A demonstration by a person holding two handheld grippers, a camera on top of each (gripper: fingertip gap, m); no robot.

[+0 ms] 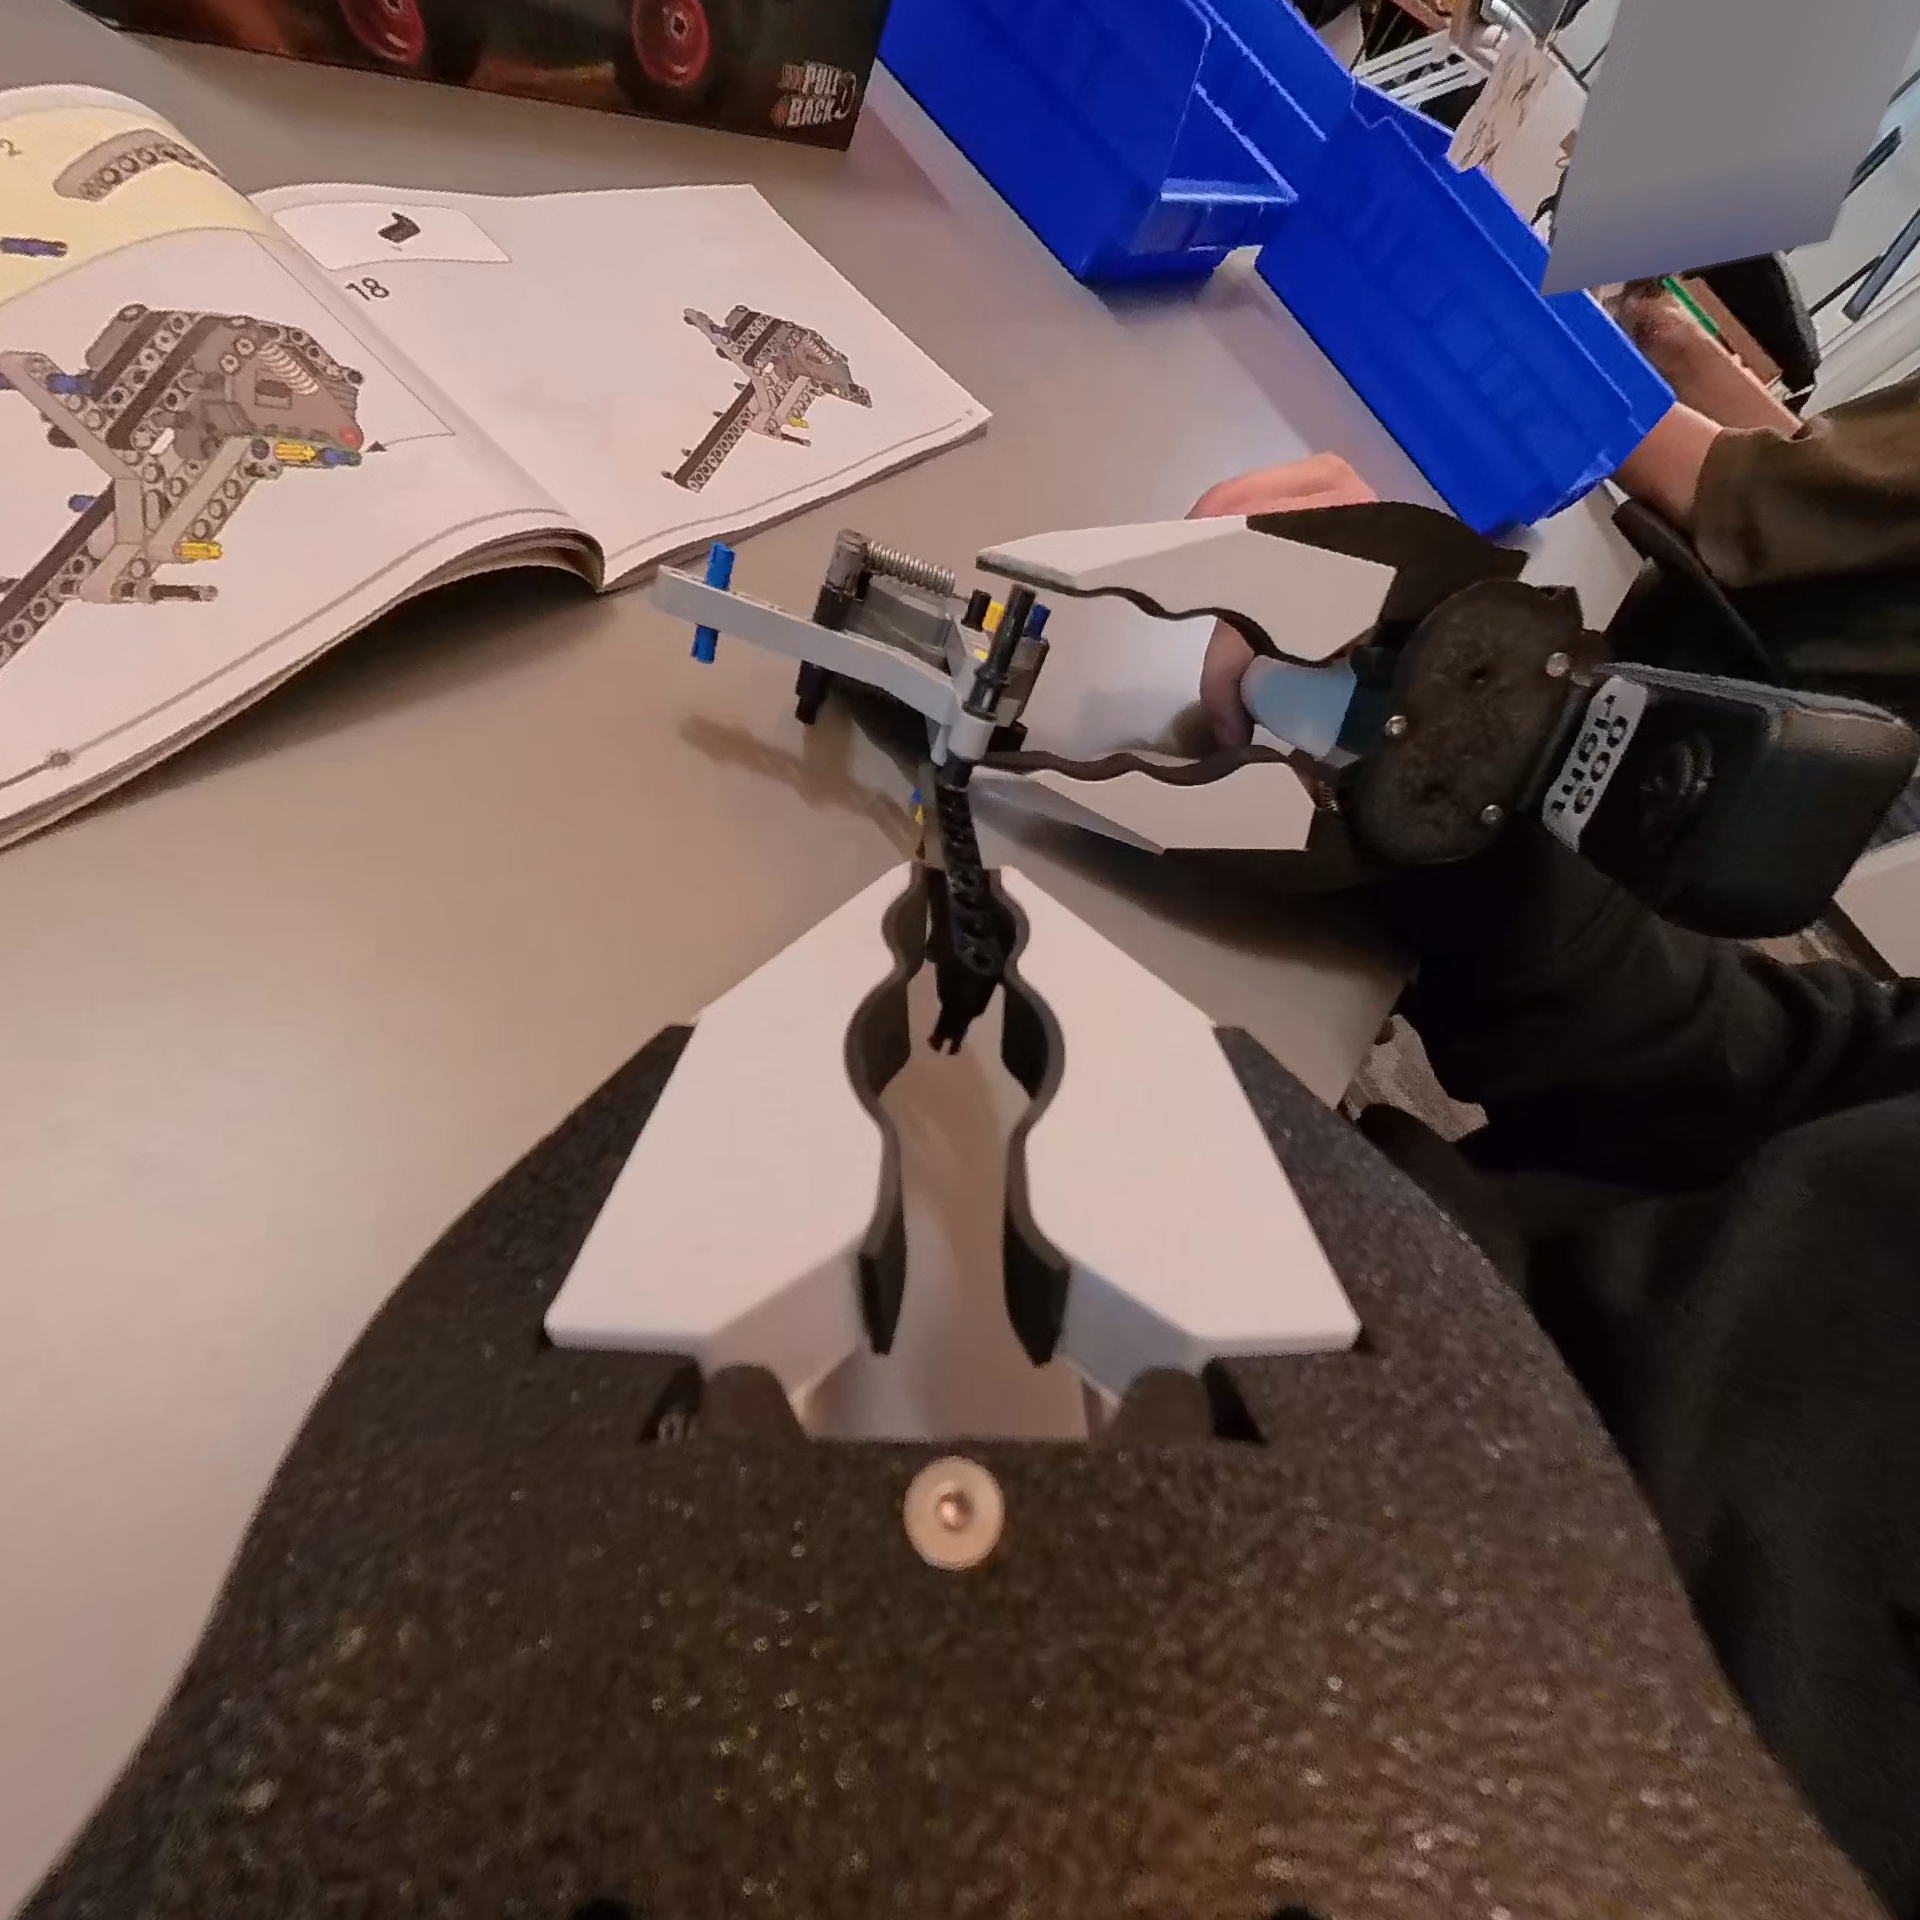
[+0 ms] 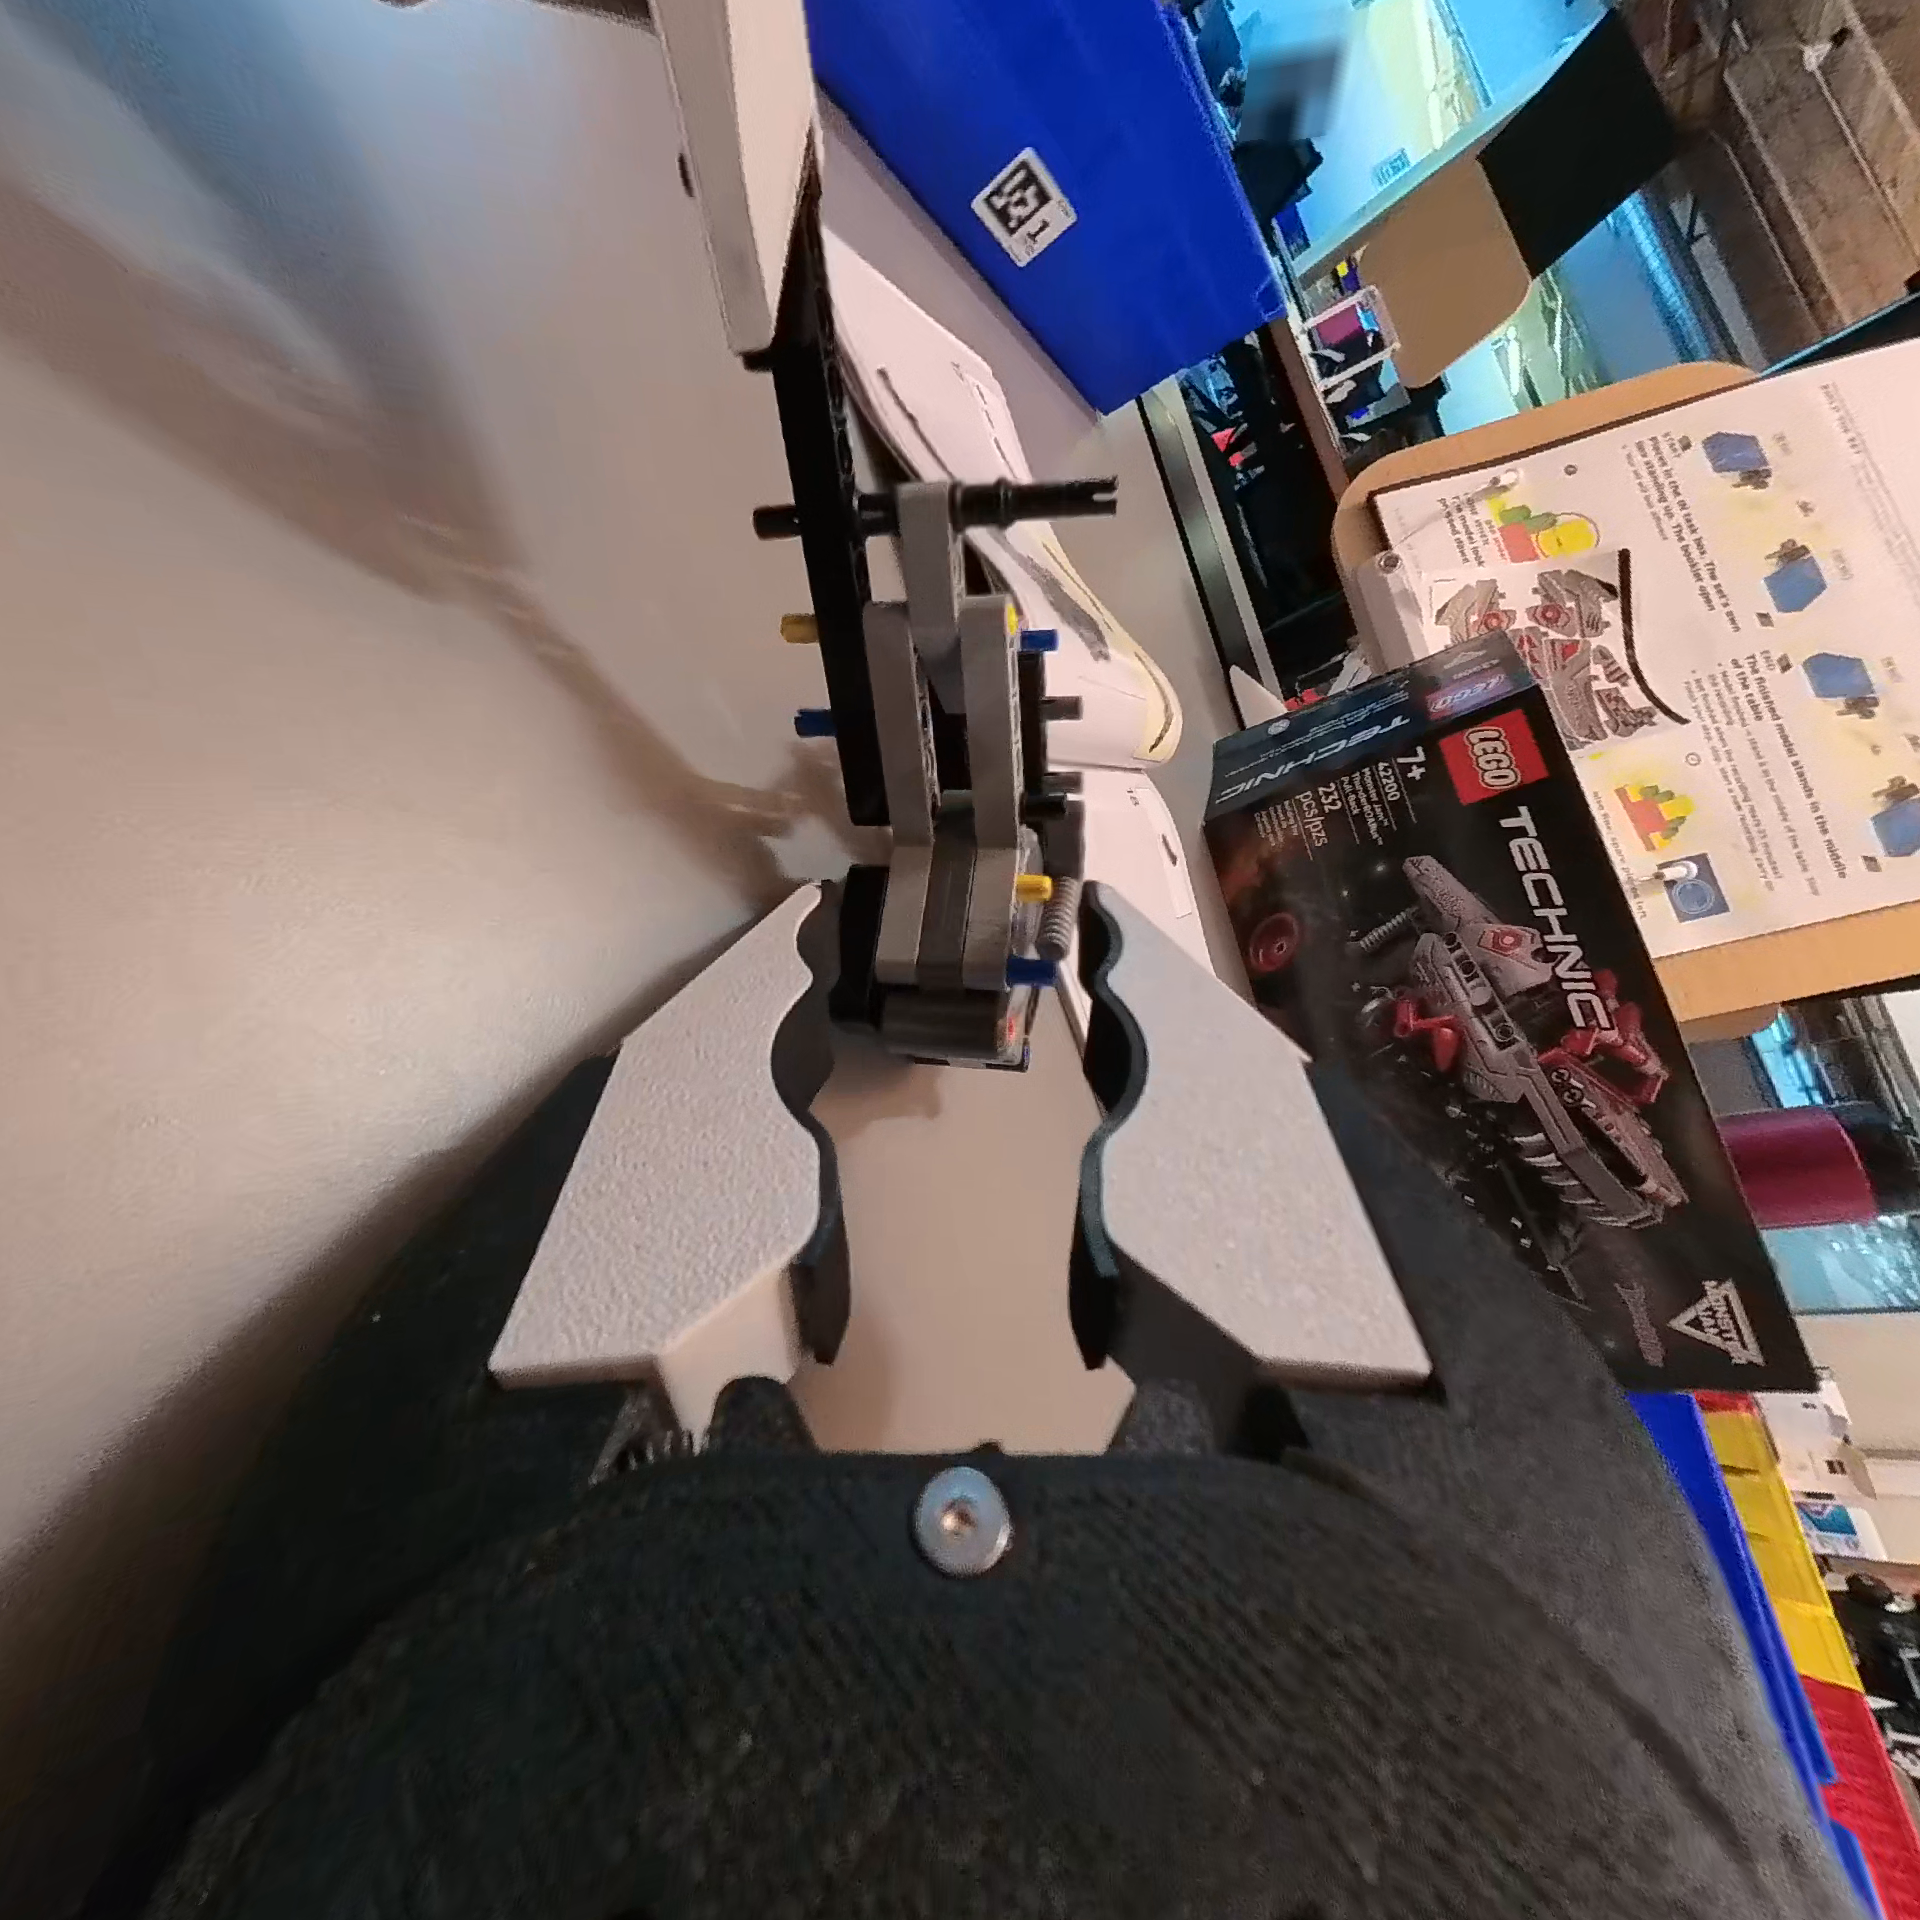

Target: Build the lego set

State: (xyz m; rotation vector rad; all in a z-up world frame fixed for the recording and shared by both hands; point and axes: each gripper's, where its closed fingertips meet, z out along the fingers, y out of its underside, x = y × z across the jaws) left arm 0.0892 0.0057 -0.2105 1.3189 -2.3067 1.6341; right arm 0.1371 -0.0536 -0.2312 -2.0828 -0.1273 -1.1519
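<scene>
Left hand-held gripper point(image 1: 951, 883): low over the grey desk point(image 1: 312, 987), pointing away along it; white fingers with black wavy pads clamped on the near end of the long black studded beam point(image 1: 961, 914).
Black beam: runs from those tips up into the grey and black lego assembly point(image 1: 883, 634); tilted, held above the desk.
Right hand-held gripper point(image 2: 951, 935): reaching in from the right side, rolled on its side so that the desk stands as a wall in its own view; tips drawn in around the grey block end of the assembly, left pad touching it, a narrow gap showing at the right pad by the small metal spring point(image 2: 1055, 930).
Assembly: off the desk, carried between both tools; blue, yellow and black pins stick out of its sides, a light grey arm reaches leftward with a blue pin point(image 1: 712, 613) near its end.
Beyond, left: open paper instruction booklet point(image 1: 468, 416) lying flat.
Farther back: dark printed set box point(image 2: 1507, 1018); blue plastic bin point(image 1: 1299, 208).
</scene>
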